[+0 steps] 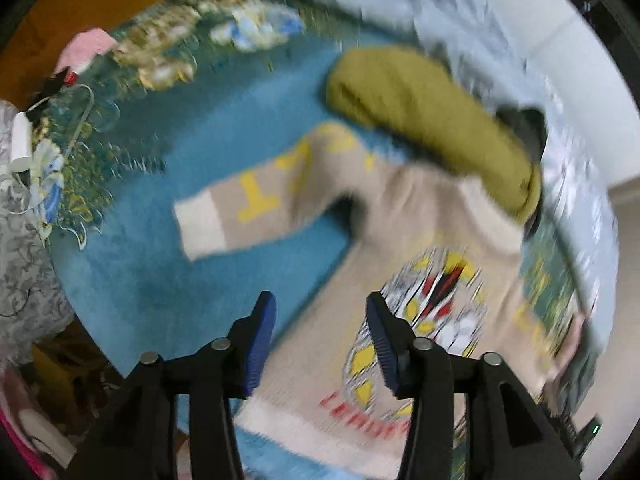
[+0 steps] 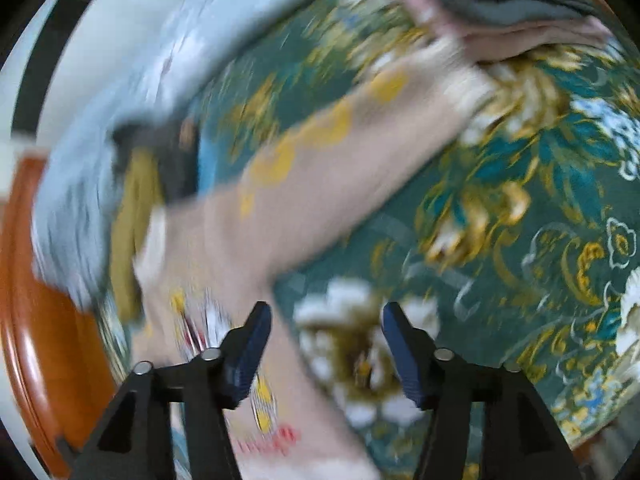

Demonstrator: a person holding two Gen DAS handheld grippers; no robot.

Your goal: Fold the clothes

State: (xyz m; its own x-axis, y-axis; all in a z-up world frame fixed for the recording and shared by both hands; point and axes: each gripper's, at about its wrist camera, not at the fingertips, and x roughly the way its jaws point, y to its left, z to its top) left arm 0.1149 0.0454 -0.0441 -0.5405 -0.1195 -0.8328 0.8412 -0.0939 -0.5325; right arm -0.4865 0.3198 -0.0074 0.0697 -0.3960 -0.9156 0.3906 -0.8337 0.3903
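A beige sweater (image 1: 404, 216) with a cartoon print, yellow letters and white cuffs lies spread flat on a blue and green patterned carpet (image 1: 168, 264). One sleeve (image 1: 256, 200) stretches to the left. My left gripper (image 1: 322, 320) hovers open above the sweater's lower hem, nothing between its blue pads. In the right wrist view the same sweater (image 2: 248, 240) lies at the left with its other sleeve (image 2: 360, 128) reaching up and right. My right gripper (image 2: 326, 332) is open over the floral carpet (image 2: 520, 200), just right of the sweater's body. Both views are blurred by motion.
An olive-green garment (image 1: 424, 120) lies folded at the sweater's collar, with a dark item beneath it. Folded grey and pink clothes (image 2: 512, 4) sit at the far end of the right sleeve. Pale bedding (image 1: 460, 12) borders the carpet. A white cable and charger (image 1: 24, 140) lie at the left.
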